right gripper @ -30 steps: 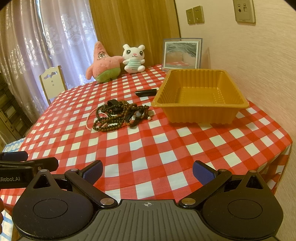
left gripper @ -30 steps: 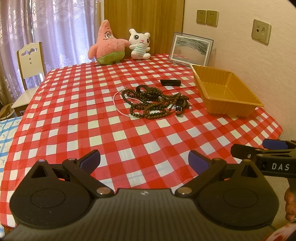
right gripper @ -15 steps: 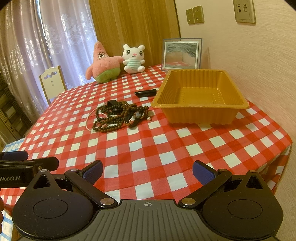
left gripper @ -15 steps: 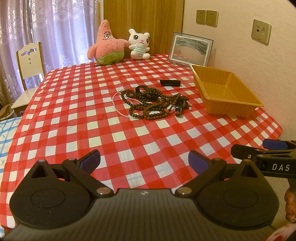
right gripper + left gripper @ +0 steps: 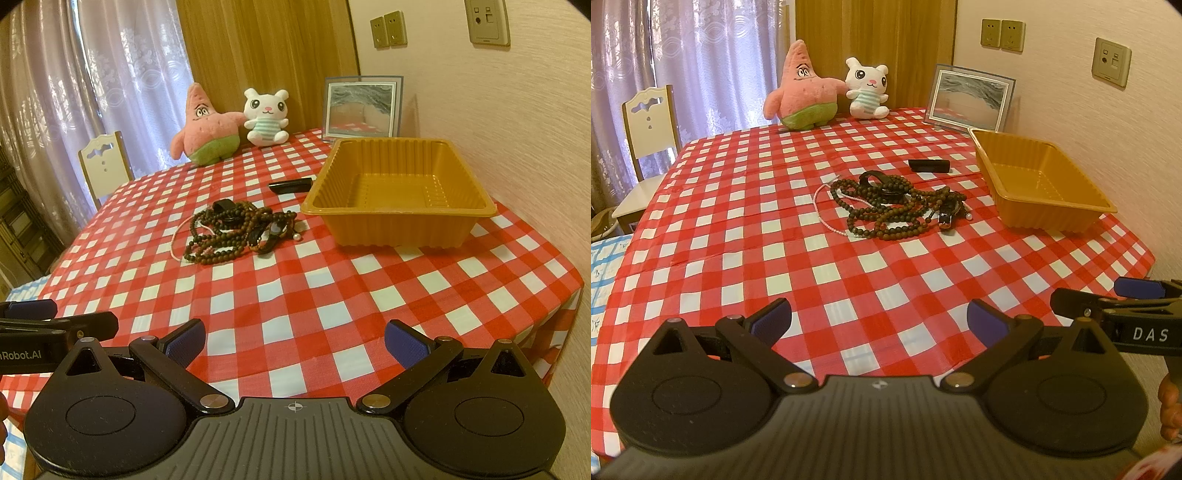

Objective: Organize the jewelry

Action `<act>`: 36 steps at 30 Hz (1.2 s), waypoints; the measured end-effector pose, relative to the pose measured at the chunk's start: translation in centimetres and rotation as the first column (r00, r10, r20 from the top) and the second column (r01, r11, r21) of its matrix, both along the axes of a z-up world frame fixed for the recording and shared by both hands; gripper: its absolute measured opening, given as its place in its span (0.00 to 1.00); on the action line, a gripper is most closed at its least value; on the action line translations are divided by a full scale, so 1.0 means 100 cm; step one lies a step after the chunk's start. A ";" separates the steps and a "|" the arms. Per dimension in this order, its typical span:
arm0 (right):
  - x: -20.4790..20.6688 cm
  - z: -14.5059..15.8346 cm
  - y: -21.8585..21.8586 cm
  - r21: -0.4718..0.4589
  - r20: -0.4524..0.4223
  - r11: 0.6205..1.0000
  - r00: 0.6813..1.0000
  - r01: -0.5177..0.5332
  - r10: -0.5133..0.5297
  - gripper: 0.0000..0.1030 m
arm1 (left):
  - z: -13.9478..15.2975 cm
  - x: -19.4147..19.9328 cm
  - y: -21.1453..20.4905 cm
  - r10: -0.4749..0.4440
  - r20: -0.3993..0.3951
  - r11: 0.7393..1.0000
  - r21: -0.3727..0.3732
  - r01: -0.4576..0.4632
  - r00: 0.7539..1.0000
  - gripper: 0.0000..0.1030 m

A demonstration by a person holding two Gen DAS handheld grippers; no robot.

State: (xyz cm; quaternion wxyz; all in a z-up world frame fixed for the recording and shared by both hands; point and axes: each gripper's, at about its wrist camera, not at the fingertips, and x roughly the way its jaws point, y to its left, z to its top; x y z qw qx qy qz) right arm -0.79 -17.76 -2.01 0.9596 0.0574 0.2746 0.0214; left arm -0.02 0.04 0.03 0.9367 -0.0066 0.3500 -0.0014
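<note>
Both wrist views sit low at the near table edge (image 5: 1126, 258), facing far across it. Left view stands left, seeing the tray (image 5: 1039, 206) at right; right view stands further right, nearer the tray (image 5: 399, 212). Both share the bead pile (image 5: 886, 206), plush toys and frame.

A table (image 5: 738, 236) covered in a red and white checked cloth. Near its middle lies a tangled heap of dark wooden bead strands (image 5: 886, 206) with a thin pink bead string (image 5: 820, 214) along its left side. A small black bar-shaped object (image 5: 929, 165) lies just beyond the heap. By the right edge sits an empty orange plastic tray (image 5: 1038, 184). Along the far edge stand a pink starfish plush (image 5: 803, 92), a white bunny plush (image 5: 867, 88) and a framed picture (image 5: 969, 98) near the far right corner.
</note>
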 end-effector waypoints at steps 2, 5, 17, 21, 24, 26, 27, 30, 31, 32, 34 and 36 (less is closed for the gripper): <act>0.000 0.000 0.000 0.000 0.001 1.000 1.000 0.000 0.000 1.00 | 0.000 0.000 0.000 0.000 0.000 1.000 0.000 0.000 1.000 0.98; 0.000 -0.001 0.000 0.000 -0.001 1.000 1.000 0.000 0.000 1.00 | 0.000 0.000 0.000 -0.001 -0.001 1.000 0.000 0.001 1.000 0.98; 0.001 -0.002 0.000 0.001 0.000 1.000 1.000 0.000 0.000 1.00 | 0.000 0.000 0.000 0.000 -0.002 1.000 0.000 0.000 1.000 0.98; 0.002 -0.002 0.000 0.002 -0.001 1.000 1.000 0.000 0.000 1.00 | 0.000 0.000 0.000 -0.001 -0.001 1.000 0.000 0.001 1.000 0.98; 0.002 -0.003 -0.001 0.002 -0.002 1.000 1.000 0.000 0.000 1.00 | 0.000 0.000 0.000 0.000 -0.002 1.000 0.000 0.000 1.000 0.98; 0.002 -0.003 -0.001 0.003 -0.002 1.000 1.000 0.000 0.000 1.00 | 0.000 0.000 0.000 0.000 -0.002 1.000 0.000 0.000 1.000 0.98; 0.003 -0.003 -0.001 0.003 -0.002 1.000 1.000 0.000 0.000 1.00 | 0.000 0.000 0.000 0.000 -0.002 1.000 0.001 0.000 1.000 0.98; 0.003 -0.003 -0.001 0.003 -0.003 1.000 1.000 0.001 -0.001 1.00 | 0.000 0.000 0.000 -0.001 -0.002 1.000 0.000 0.001 1.000 0.98; 0.003 -0.003 -0.002 0.003 -0.004 1.000 1.000 0.001 -0.001 1.00 | 0.000 0.000 0.000 -0.001 -0.003 1.000 0.000 0.001 1.000 0.98; 0.001 0.000 0.001 0.003 -0.004 1.000 1.000 0.000 0.000 1.00 | 0.000 0.000 0.000 0.000 -0.003 1.000 0.000 0.000 1.000 0.98; 0.002 -0.005 0.001 0.004 -0.006 1.000 1.000 0.000 0.000 1.00 | 0.000 0.000 0.000 -0.002 -0.003 1.000 -0.001 0.002 1.000 0.98; 0.002 -0.005 0.001 0.006 -0.009 1.000 1.000 0.001 0.000 1.00 | -0.001 0.007 -0.009 -0.003 -0.004 1.000 -0.001 0.003 1.000 0.98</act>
